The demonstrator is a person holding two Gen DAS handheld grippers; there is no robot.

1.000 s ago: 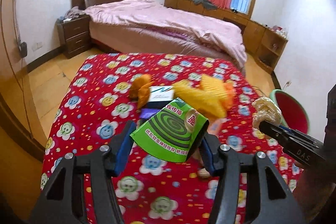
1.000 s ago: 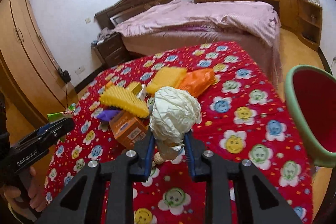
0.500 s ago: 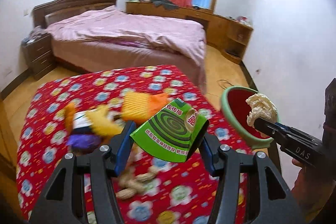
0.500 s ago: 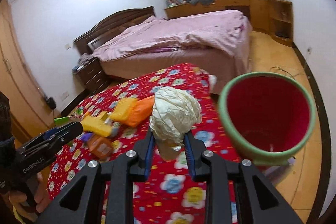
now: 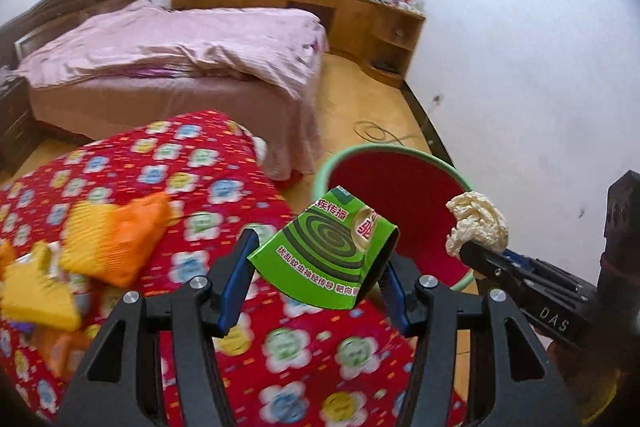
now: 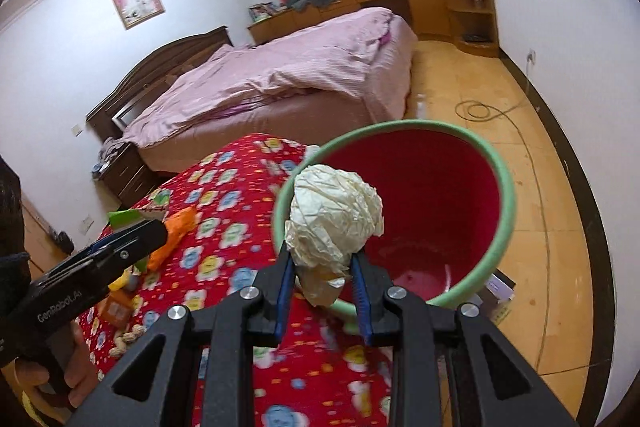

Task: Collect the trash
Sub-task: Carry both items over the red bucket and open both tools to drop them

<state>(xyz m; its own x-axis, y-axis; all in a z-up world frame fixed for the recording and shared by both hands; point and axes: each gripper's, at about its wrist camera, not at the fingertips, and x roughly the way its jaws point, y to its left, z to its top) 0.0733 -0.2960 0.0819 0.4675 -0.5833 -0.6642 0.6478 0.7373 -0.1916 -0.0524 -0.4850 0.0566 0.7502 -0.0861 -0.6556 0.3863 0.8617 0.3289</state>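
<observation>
The surface point(image 5: 132, 163), draped in a red flowered cloth, is seen with orange and yellow wrappers point(image 5: 116, 247) lying on it, well apart from both loads. Just beside its near corner stands the red bin with a green rim point(image 6: 506, 195), its mouth open and nothing large visible inside.

The green mosquito-coil box point(image 5: 324, 255) is gripped by its two side edges in the left gripper point(image 5: 316, 283), tilted, and held above the cloth corner near the bin rim. The crumpled paper ball point(image 6: 336, 215) is pinched at its lower part in the right gripper point(image 6: 322, 287), in front of the bin's mouth.

A miss is the likeliest failure: the box appears not to be over the opening yet (depth is hard to judge through a fisheye), so an early release would probably drop it on the cloth or floor. The light ball could catch on a pad or bounce off the rim.

Both grippers are angled downward toward the bin, side by side.
</observation>
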